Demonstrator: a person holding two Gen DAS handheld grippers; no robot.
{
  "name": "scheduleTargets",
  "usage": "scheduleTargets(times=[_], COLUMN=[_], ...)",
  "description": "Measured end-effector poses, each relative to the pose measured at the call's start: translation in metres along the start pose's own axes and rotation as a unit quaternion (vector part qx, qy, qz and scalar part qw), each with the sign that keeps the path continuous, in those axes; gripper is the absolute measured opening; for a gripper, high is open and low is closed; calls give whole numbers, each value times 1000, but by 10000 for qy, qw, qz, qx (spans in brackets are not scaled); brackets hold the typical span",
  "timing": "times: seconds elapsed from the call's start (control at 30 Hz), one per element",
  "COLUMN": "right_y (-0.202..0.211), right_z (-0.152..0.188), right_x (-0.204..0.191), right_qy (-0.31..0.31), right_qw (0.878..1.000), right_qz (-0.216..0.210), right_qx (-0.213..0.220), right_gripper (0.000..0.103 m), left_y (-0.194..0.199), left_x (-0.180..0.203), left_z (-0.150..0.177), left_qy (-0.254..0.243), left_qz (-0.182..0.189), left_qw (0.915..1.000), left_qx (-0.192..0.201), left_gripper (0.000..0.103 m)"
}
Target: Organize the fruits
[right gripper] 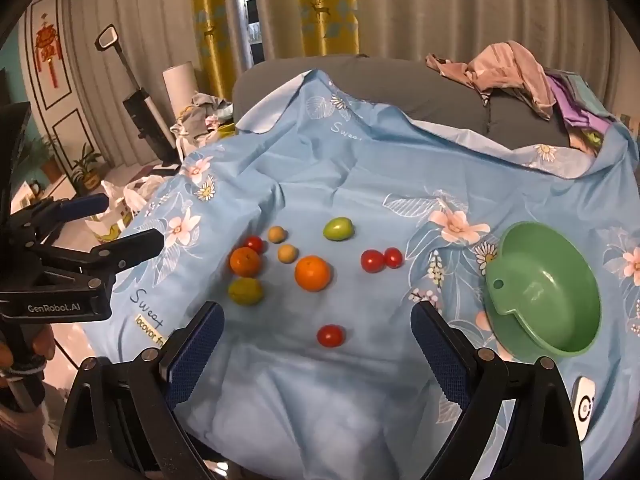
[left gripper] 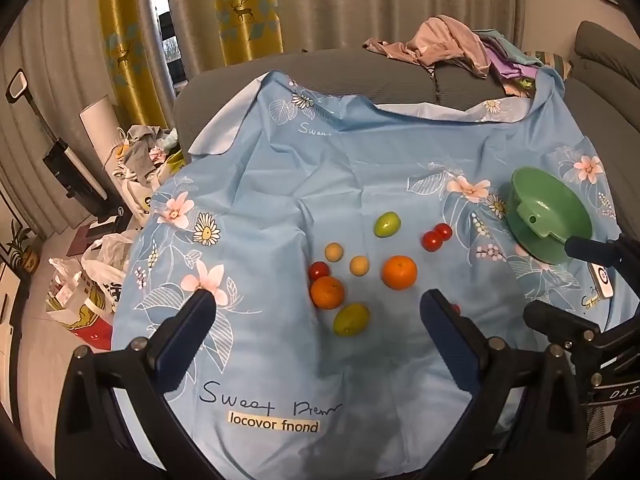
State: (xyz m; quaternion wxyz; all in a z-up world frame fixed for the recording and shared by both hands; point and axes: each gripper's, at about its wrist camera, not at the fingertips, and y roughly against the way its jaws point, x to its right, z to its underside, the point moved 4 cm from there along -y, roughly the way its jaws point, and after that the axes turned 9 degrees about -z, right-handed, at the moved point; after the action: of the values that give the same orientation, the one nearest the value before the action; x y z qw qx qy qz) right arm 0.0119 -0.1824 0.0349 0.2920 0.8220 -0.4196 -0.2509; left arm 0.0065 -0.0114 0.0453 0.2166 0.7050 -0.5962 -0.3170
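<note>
1. The lone tomato (right gripper: 330, 336) lies on the blue sheet (right gripper: 320, 400), nearest the right claw (right gripper: 318, 330), apart from the other fruit.
2. Both claws are held open and empty; the left claw (left gripper: 318, 308) hovers over the oranges.
3. The tomato is best pinched gently, then carried to the green bowl (right gripper: 548, 292).

Pale blue floral cloth (right gripper: 360, 168) with "Sweet" lettering covers tabletop, rumpled. Grey sofa (right gripper: 420, 92) behind, at 12 o'clock. Heap of pink and purple clothes (right gripper: 516, 72) on sofa, at 1 o'clock. Yellow deer-print curtains (right gripper: 324, 12) between grey drapes along far wall. Upright vacuum (right gripper: 140, 100) at 10 o'clock, white roll (right gripper: 180, 84) just beside it. Plastic bags (left gripper: 100, 272) on floor at 9 o'clock. Red knot ornament (right gripper: 47, 46) on wall. Potted plants (right gripper: 84, 168) near it. Small white device (right gripper: 583, 406) on cloth at 4 o'clock.
</note>
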Motion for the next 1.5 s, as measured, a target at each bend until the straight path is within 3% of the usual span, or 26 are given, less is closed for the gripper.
scheduleTargets(times=[0.47, 0.8, 1.07, 1.5], right_y=[-8, -9, -10, -12], right_z=[7, 7, 6, 7], right_x=[-2, -2, -3, -3], right_qy=[81, -284, -36, -141], right_qw=[10000, 9988, 9999, 9996], right_qz=[-3, -292, -64, -160], right_qx=[54, -259, -104, -184], right_gripper=[95, 95, 95, 95], left_y=[-4, -9, -9, -13], left_x=[0, 3, 3, 6], left_z=[2, 6, 6, 8], left_qy=[5, -13, -13, -68], left_qz=[53, 84, 89, 138], left_qw=[10000, 9999, 9999, 9998], left_qx=[-63, -129, -133, -157], left_gripper=[102, 102, 102, 102])
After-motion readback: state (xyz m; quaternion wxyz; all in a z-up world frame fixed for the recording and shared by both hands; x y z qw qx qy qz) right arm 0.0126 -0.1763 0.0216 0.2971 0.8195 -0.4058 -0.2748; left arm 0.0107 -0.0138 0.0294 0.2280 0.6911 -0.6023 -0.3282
